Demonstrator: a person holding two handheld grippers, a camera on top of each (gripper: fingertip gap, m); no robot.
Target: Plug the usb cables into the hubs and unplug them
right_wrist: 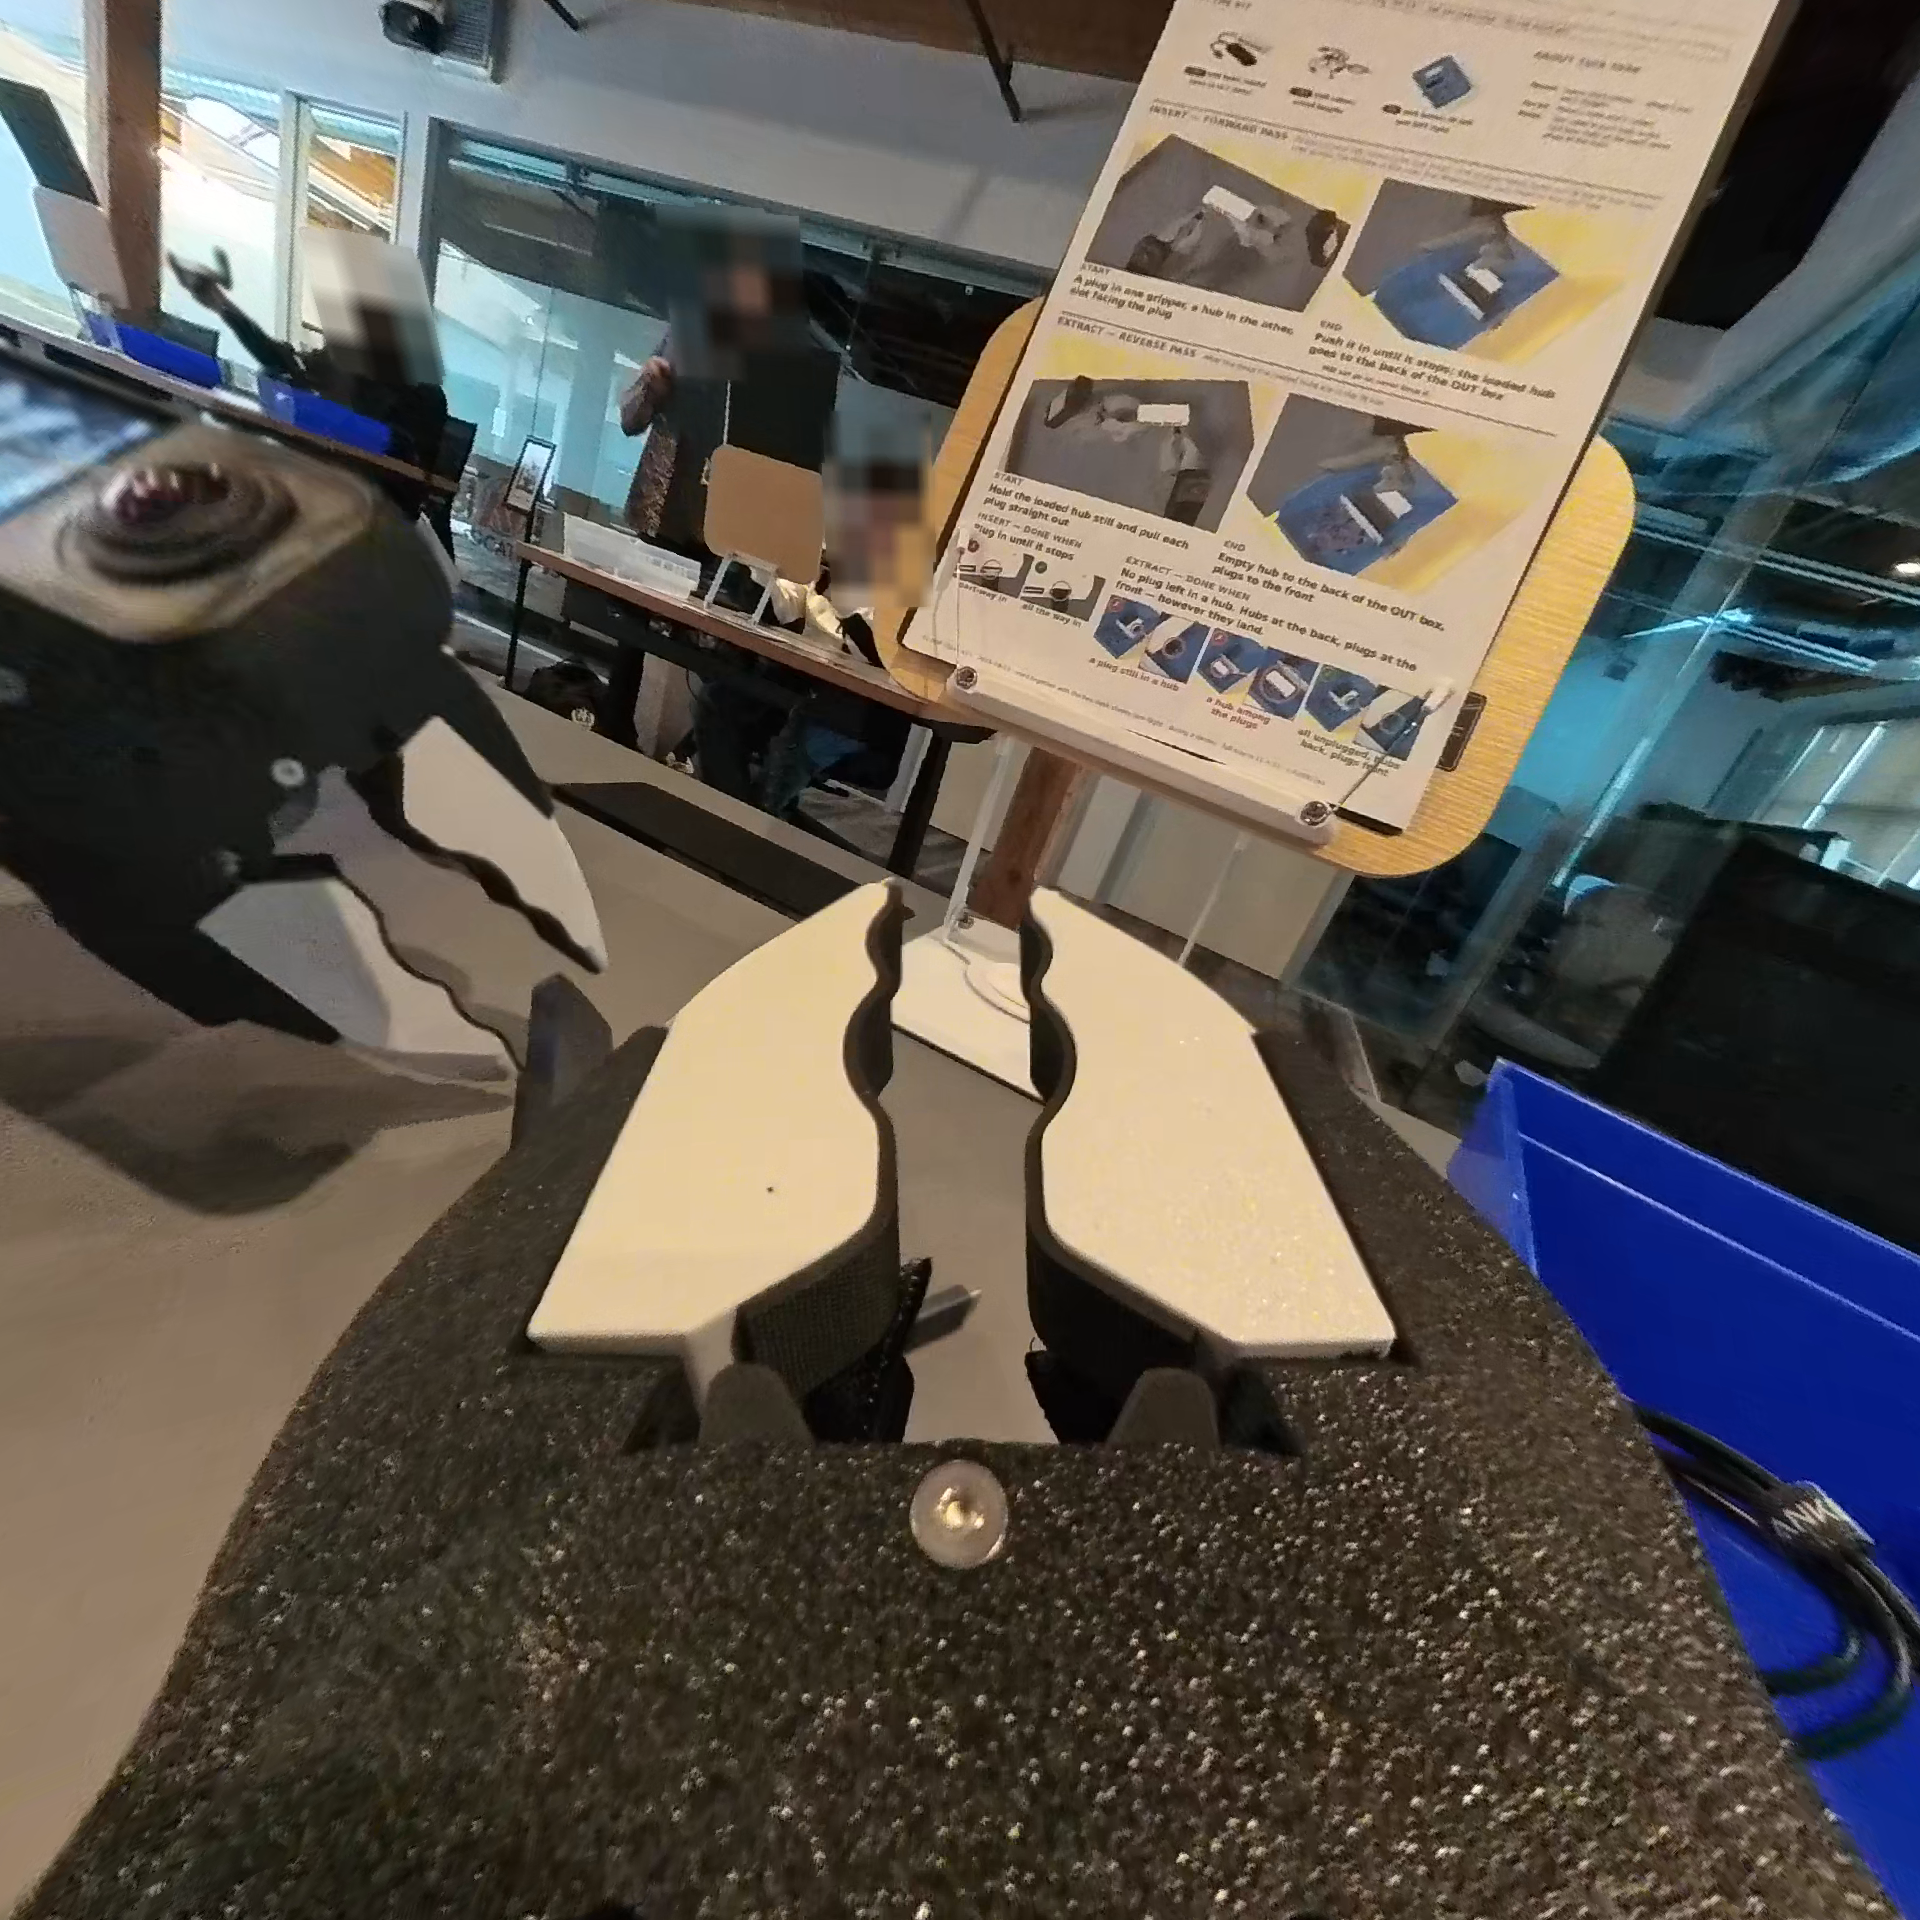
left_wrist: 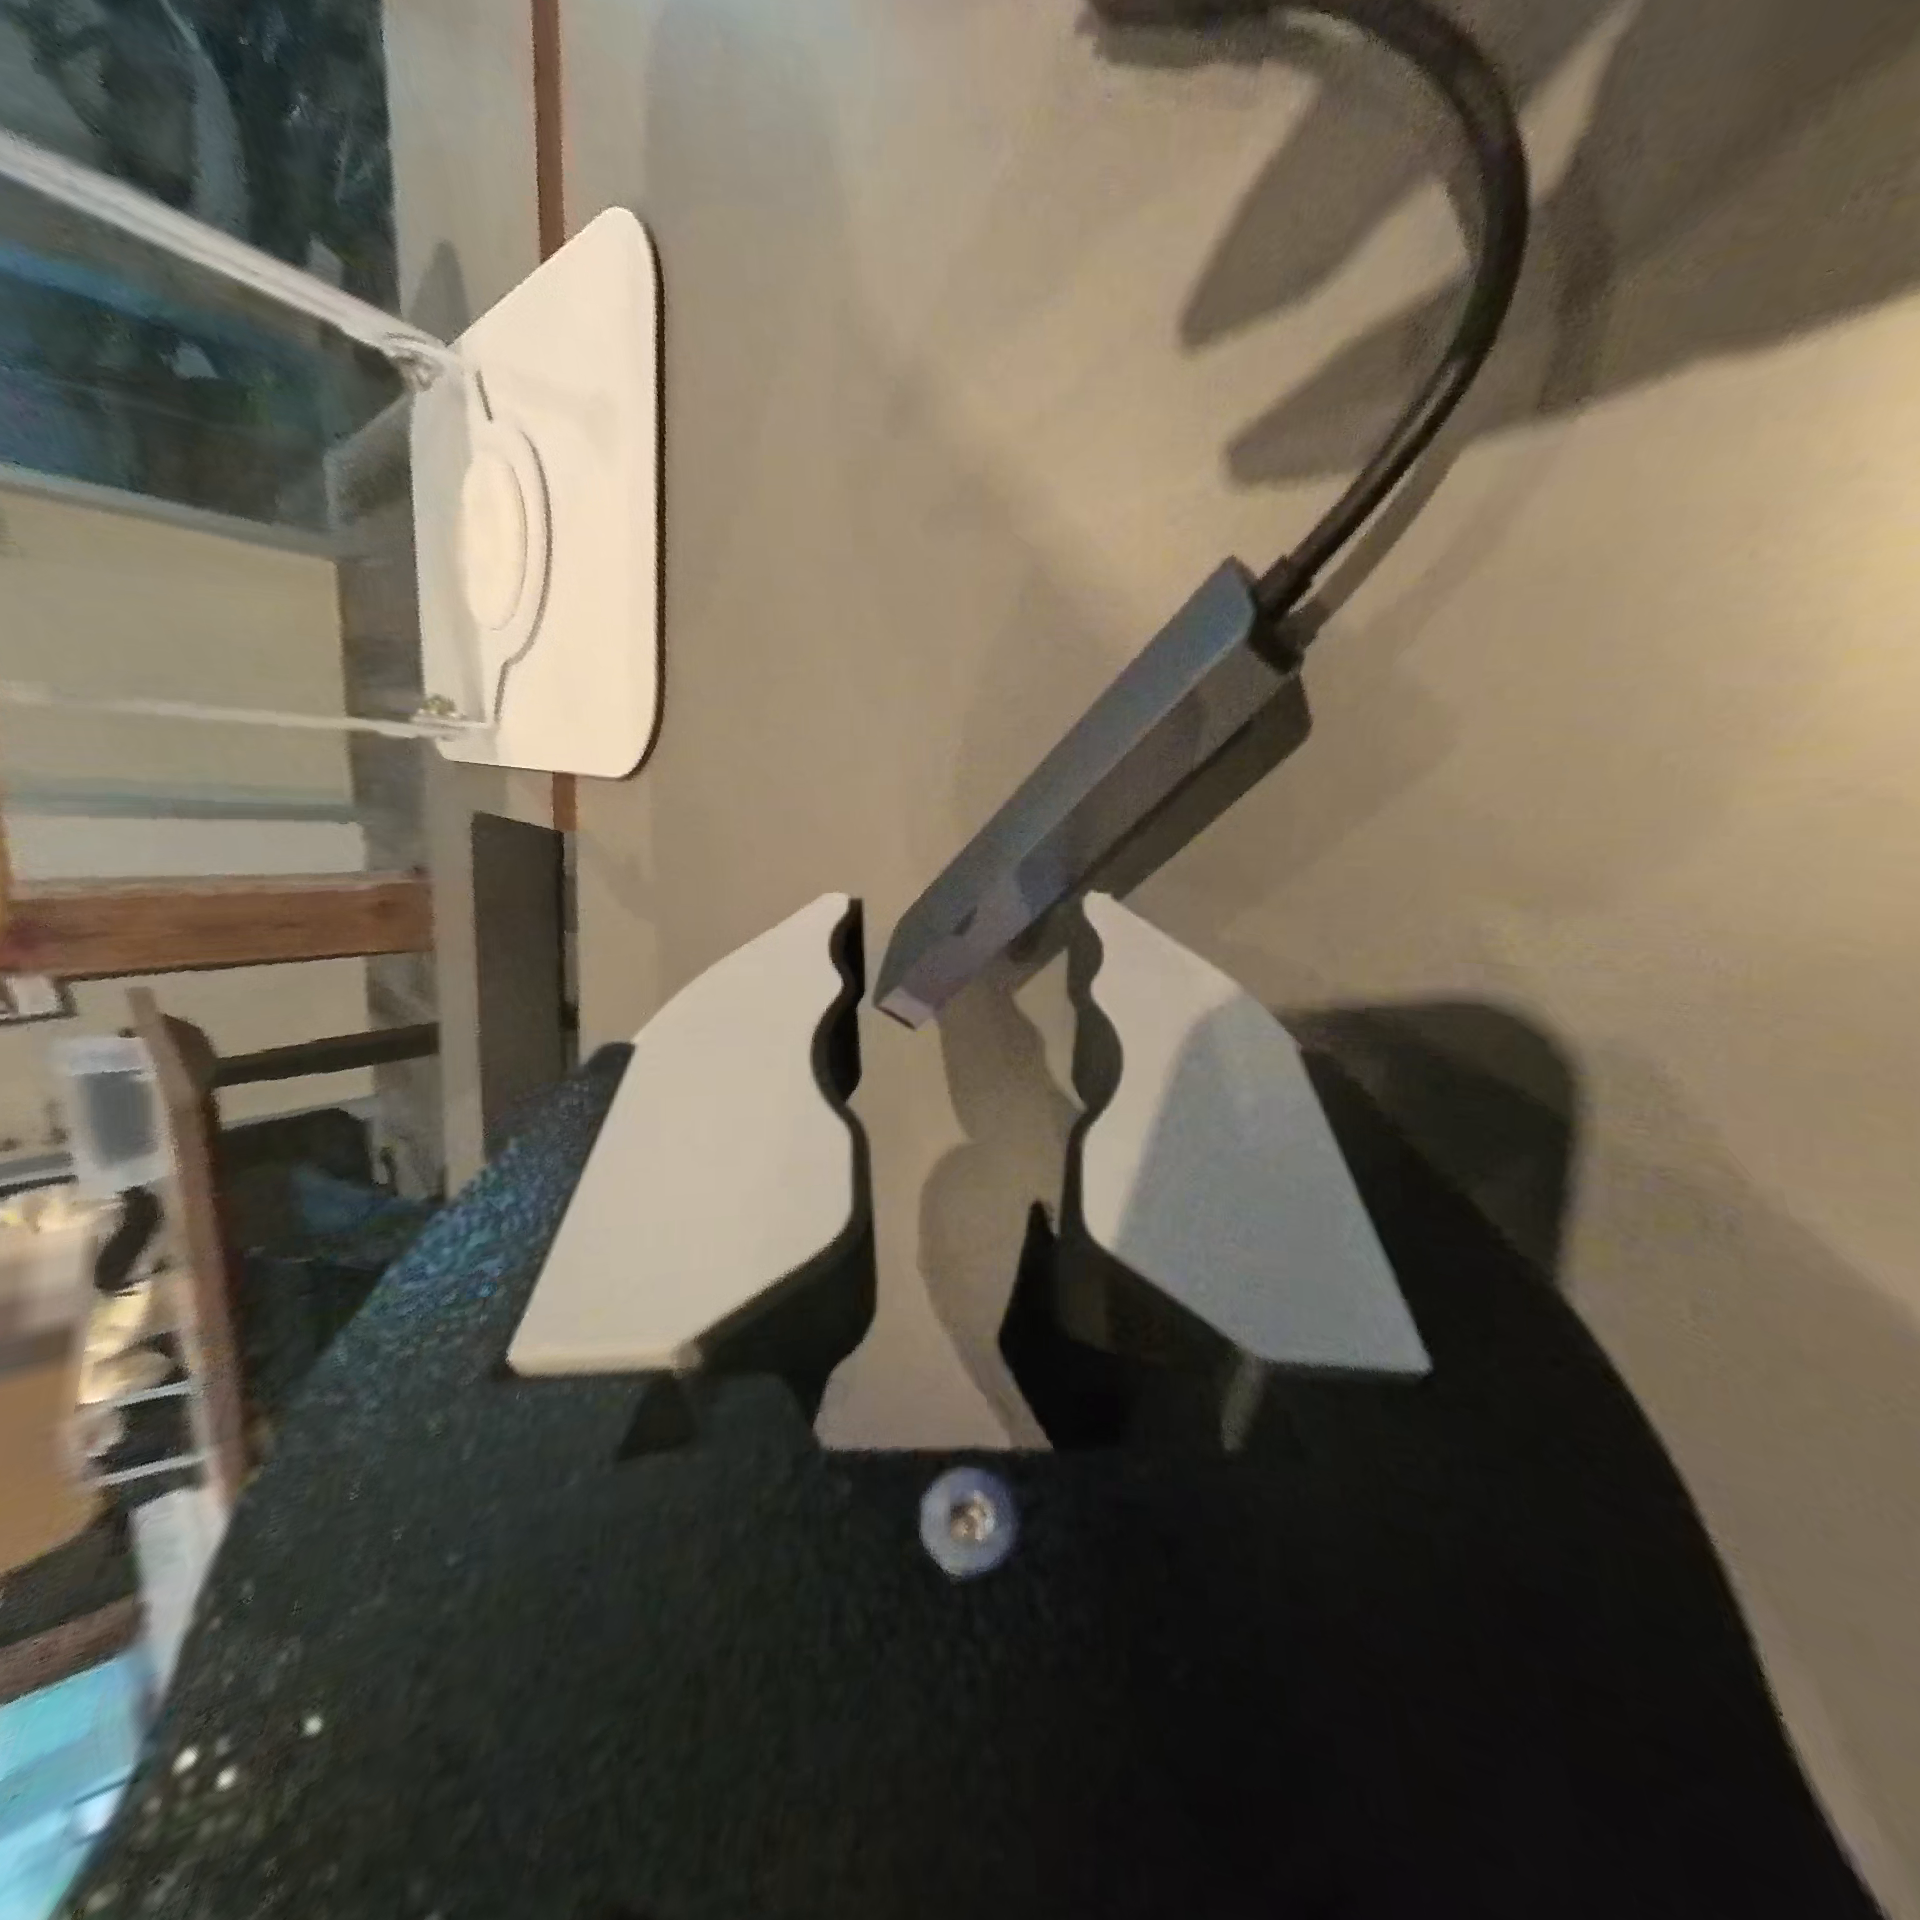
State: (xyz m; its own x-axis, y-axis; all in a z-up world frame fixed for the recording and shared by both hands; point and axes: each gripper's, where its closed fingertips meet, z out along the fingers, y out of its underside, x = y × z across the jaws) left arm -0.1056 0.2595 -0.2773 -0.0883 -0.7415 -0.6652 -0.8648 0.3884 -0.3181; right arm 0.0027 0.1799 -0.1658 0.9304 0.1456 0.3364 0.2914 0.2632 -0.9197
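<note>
In the left wrist view a grey USB hub (left_wrist: 1101, 810) lies on the pale table, with its black cable (left_wrist: 1475, 312) curving away toward the top. My left gripper (left_wrist: 961, 935) is open, and the hub's near end sits between the fingertips without being clamped. In the right wrist view my right gripper (right_wrist: 961, 914) is open with a narrow gap. A small dark USB plug (right_wrist: 940, 1309) shows low in that gap; I cannot tell if it touches a finger. The left gripper (right_wrist: 551, 935) also shows at the left of that view, tilted down toward the table.
An instruction sheet on a clear stand (right_wrist: 1247, 416) stands just ahead of the right gripper; its white base (left_wrist: 561, 499) shows in the left wrist view. A blue bin (right_wrist: 1714, 1299) holding a black cable (right_wrist: 1849, 1558) is at the right. People sit at tables behind.
</note>
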